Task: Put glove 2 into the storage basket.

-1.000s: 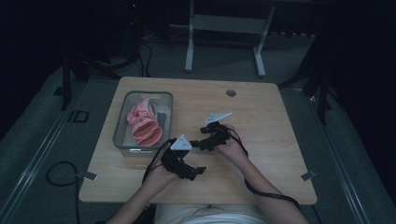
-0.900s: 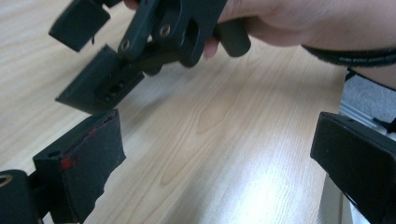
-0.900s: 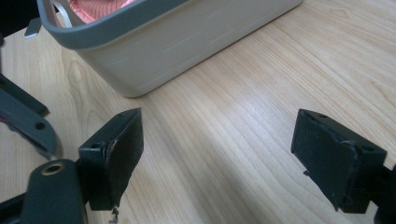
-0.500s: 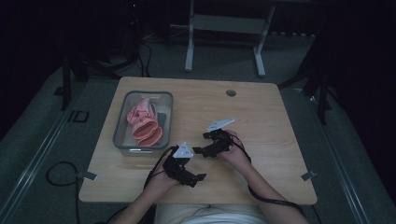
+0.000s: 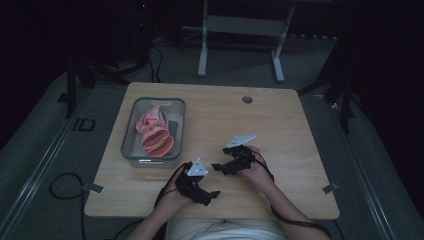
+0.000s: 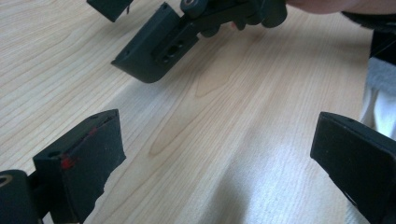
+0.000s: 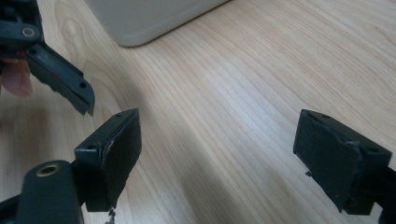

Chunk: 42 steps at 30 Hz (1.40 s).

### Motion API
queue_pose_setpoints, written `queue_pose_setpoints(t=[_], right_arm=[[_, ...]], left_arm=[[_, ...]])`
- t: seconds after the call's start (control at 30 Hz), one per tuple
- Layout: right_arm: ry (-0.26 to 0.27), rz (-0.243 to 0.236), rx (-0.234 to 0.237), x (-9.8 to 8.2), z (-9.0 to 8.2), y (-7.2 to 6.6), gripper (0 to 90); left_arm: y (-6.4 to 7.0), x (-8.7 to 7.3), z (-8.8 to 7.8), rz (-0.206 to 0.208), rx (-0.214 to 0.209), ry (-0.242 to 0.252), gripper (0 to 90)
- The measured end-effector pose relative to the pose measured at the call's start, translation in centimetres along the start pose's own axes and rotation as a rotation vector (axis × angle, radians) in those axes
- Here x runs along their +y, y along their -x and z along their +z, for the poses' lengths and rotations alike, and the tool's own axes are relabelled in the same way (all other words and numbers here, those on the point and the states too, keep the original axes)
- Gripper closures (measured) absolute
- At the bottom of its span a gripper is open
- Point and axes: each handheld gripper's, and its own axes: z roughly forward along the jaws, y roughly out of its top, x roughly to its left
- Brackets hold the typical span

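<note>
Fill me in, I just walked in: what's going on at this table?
A person sits at a wooden table with a gripper in each hand. Both the left gripper and the right gripper are open and empty, low over bare wood near the front edge, close to each other. A clear bin at the table's left holds a pink cloth; neither gripper is touching it.

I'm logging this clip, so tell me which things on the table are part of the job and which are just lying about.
Part of the job:
left gripper, open
right gripper, open
clear bin
pink cloth in it

Lying about:
round hole in the table
</note>
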Motion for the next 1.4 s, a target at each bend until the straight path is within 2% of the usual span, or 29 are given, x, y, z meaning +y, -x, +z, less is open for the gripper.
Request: queue_pose_setpoints(t=[0.17,0.33,0.5,0.73,0.83,0.97,1.27,1.4], right_arm=[[0.013,0.000,-0.008,-0.7,-0.1,0.0,15.3],[0.020,-0.012,-0.017,-1.2,-0.3,0.1,14.7],[0.043,-0.029,-0.025,-1.7,-0.4,0.1,14.2],[0.054,-0.034,-0.028,-2.2,-0.3,0.3,14.2],[0.046,-0.033,-0.037,-2.4,-0.1,0.5,14.2],[0.055,-0.025,-0.044,-2.6,-0.1,0.6,14.2],[0.041,-0.032,-0.071,-2.8,0.1,0.7,14.2],[0.043,-0.035,-0.074,-2.8,0.1,0.6,14.2]], left_arm=[[-0.1,-0.3,0.2,-0.014,0.015,0.014,2.2],[0.0,-0.6,0.4,-0.007,0.058,0.006,2.2],[0.2,-0.7,0.6,0.002,0.080,0.011,2.2],[0.1,-1.4,0.6,0.005,0.083,0.017,2.2],[0.0,-1.6,0.3,0.008,0.098,0.024,2.2],[0.0,-1.9,0.3,0.015,0.113,0.009,2.2],[0.1,-2.0,0.5,0.022,0.108,-0.004,2.2],[0.0,-2.0,0.5,0.008,0.107,0.004,2.2]])
